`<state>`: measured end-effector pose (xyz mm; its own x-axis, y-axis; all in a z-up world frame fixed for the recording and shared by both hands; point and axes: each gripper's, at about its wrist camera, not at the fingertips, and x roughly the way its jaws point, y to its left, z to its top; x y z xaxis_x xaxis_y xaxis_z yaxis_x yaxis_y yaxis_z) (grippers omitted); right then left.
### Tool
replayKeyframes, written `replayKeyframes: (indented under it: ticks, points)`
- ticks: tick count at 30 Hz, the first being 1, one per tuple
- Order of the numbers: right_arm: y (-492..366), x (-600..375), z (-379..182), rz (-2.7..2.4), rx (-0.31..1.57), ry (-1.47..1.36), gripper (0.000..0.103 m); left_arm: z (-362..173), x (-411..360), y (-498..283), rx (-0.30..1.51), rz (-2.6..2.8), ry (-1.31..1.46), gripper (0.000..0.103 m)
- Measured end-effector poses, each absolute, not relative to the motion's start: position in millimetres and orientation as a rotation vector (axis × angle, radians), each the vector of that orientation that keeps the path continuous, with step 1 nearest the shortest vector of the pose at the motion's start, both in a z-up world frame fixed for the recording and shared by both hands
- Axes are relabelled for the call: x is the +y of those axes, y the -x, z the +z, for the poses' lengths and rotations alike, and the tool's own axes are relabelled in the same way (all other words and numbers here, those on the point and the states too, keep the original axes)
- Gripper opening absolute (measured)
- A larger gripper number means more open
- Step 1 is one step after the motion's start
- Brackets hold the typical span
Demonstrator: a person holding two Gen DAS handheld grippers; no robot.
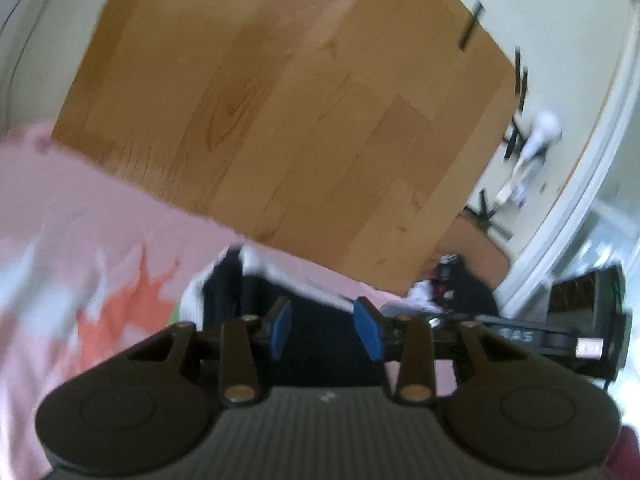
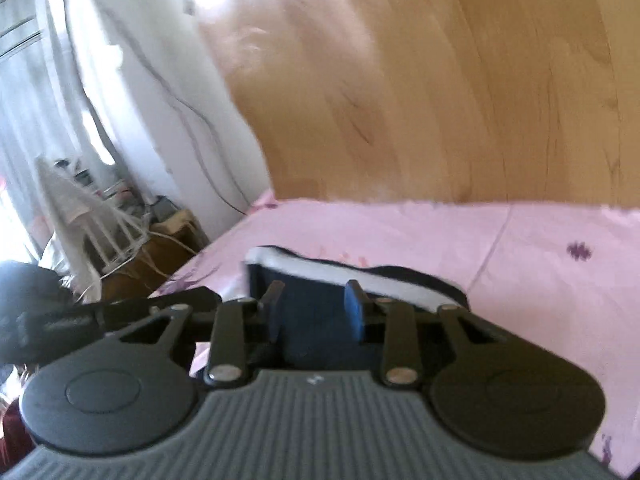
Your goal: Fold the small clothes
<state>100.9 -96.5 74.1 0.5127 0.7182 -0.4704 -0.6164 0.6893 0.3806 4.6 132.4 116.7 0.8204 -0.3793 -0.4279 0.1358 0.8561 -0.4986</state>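
Dark folded garment [image 2: 316, 320] beyond parted right gripper [image 2: 316, 312] fingers, apparently untouched

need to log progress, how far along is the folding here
Done, by the look of it: a dark navy garment with a white band lies compact on the pink sheet, seemingly folded, though blur hides the details. In hand: nothing. The left gripper and right gripper are both open and empty above it. Left: no other clothes to fold are clearly visible, so I can't tell.
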Motion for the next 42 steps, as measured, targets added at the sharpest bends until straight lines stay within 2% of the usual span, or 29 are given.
replayKeyframes:
  ticks: [1,3,5,9,10,11,12,13,14,16,17,24,28,32,35,36,37,38,40,42]
  points:
    - [-116.7,-90.2,60.2,0.773,0.688,-0.147,0.022,111.6,128.9,-21.4,0.578,-0.256,0.435,0.035]
    - [-134.2,-88.0,37.9,0.741,0.708,-0.172,0.001,83.4,128.8,-63.6,0.743,-0.193,0.411,0.022]
    - [-146.0,-94.4,29.2,0.748,0.732,-0.305,0.001,65.7,132.3,-76.3,0.747,-0.168,0.406,0.020]
    - [-132.0,-90.6,37.9,0.741,0.719,-0.250,0.001,76.4,131.9,-72.3,0.790,-0.185,0.391,0.020]
    - [-122.8,-97.8,44.0,0.745,0.705,-0.252,0.009,81.5,135.0,-66.6,0.794,-0.190,0.386,0.019]
    - [-113.6,-115.4,49.0,0.754,0.685,-0.274,0.016,88.4,139.7,-57.9,0.787,-0.192,0.394,0.024]
    - [-104.2,-126.2,50.0,0.766,0.655,-0.306,0.051,96.5,145.0,-46.6,0.763,-0.194,0.407,0.031]
    - [-93.7,-129.9,50.5,0.770,0.615,-0.335,0.084,104.0,150.7,-35.4,0.728,-0.191,0.415,0.053]
    - [-81.6,-143.1,50.9,0.768,0.575,-0.352,0.092,109.7,156.0,-23.6,0.696,-0.180,0.411,0.078]
    - [-64.4,-160.7,44.4,0.763,0.571,-0.352,0.091,111.9,164.2,-10.5,0.672,-0.177,0.412,0.100]
    - [-59.8,-167.1,35.7,0.755,0.597,-0.362,0.091,108.9,167.3,-8.9,0.685,-0.190,0.430,0.102]
    - [-74.1,-152.3,-6.6,0.761,0.726,-0.457,0.091,56.3,169.5,-29.7,0.859,-0.227,0.650,0.103]
    - [-81.7,-136.4,-15.1,0.791,0.760,-0.464,0.091,40.0,158.2,-32.2,0.858,-0.281,0.697,0.103]
    - [-86.9,-121.2,-17.0,0.798,0.681,-0.447,0.096,37.9,143.8,-35.2,0.812,-0.299,0.629,0.103]
    - [-88.8,-117.5,-16.1,0.795,0.672,-0.446,0.095,34.3,144.2,-39.6,0.780,-0.310,0.639,0.102]
    - [-89.0,-118.3,-16.1,0.792,0.677,-0.449,0.086,32.4,144.2,-41.2,0.774,-0.319,0.648,0.102]
    - [-88.0,-119.2,-15.7,0.775,0.677,-0.452,0.072,32.2,142.8,-41.6,0.769,-0.323,0.647,0.101]
    - [-86.2,-121.5,-14.9,0.775,0.665,-0.456,0.068,33.4,139.5,-40.9,0.770,-0.314,0.634,0.093]
    - [-81.1,-124.1,-9.5,0.783,0.629,-0.451,0.052,37.8,128.3,-39.8,0.782,-0.284,0.581,0.084]
    - [-74.5,-128.6,1.3,0.793,0.592,-0.428,0.045,45.1,119.4,-38.5,0.785,-0.292,0.581,0.080]
